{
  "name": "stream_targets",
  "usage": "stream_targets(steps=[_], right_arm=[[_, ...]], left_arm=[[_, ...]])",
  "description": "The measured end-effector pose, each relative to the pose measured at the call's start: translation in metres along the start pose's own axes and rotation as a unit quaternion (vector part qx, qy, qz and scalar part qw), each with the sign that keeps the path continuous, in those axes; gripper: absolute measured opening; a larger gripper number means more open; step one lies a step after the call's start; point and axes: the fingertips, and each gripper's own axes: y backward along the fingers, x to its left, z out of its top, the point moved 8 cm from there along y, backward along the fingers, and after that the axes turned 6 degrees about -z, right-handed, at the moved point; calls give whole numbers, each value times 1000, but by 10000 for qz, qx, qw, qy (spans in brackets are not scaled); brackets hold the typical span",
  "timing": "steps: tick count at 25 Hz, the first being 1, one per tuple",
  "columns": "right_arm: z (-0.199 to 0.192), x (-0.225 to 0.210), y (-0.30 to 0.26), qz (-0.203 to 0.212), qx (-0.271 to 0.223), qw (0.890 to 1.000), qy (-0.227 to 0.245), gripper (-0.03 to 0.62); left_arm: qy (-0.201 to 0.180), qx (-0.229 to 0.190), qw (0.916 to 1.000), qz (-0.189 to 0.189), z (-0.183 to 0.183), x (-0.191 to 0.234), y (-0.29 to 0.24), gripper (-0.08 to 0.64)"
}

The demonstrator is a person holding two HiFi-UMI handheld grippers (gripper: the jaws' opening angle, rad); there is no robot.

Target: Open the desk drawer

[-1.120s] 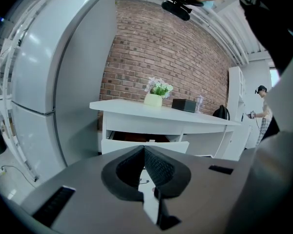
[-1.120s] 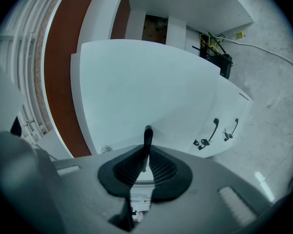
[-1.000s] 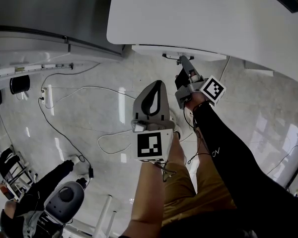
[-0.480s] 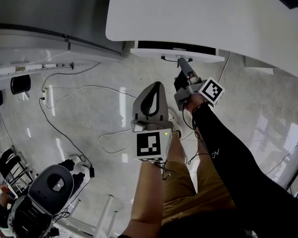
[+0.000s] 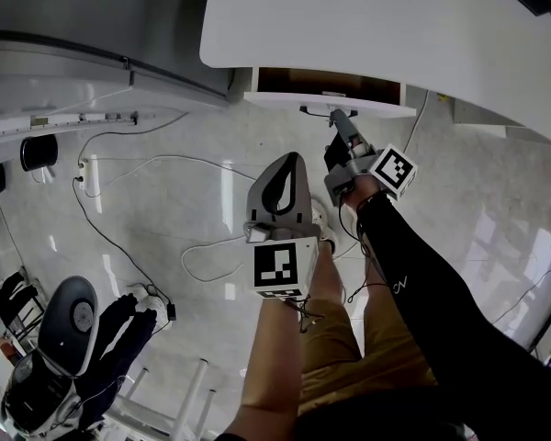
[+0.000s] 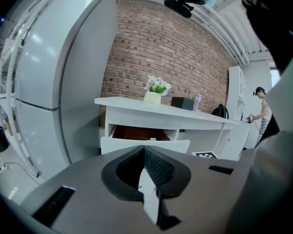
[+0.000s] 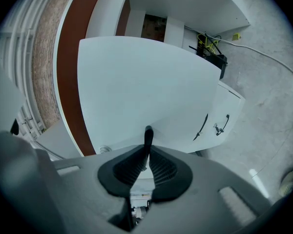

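The white desk [image 5: 367, 16] fills the top of the head view. Its drawer [image 5: 329, 102] stands partly out, showing a brown inside [image 5: 326, 83]. My right gripper [image 5: 335, 115] is shut on the drawer's black handle [image 7: 148, 134], which sticks up between the closed pads in the right gripper view, in front of the white drawer front [image 7: 146, 87]. My left gripper [image 5: 277, 191] hangs in the air to the left and nearer me, shut with nothing in it. From the left gripper view [image 6: 144, 149] I see the open drawer [image 6: 141, 139] under the desk top.
A tall grey refrigerator [image 6: 49, 72] stands left of the desk. On the desk top sit a small plant pot [image 6: 154, 95] and a black box [image 6: 183, 103]. Cables [image 5: 119, 168] trail over the pale floor. Another person [image 5: 64, 356] is at the lower left.
The drawer has slid out from under the desk, and its brown inside now shows. My right gripper came back toward me with the handle. The person at lower left shifted.
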Motion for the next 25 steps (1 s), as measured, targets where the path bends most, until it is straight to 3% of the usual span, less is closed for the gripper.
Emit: stream_targets(steps=[25], right_arm=[[-10,-4,12,-138,150,9998,9,32]], left_arm=[[36,70,9999,90,-4,9,-6,8]])
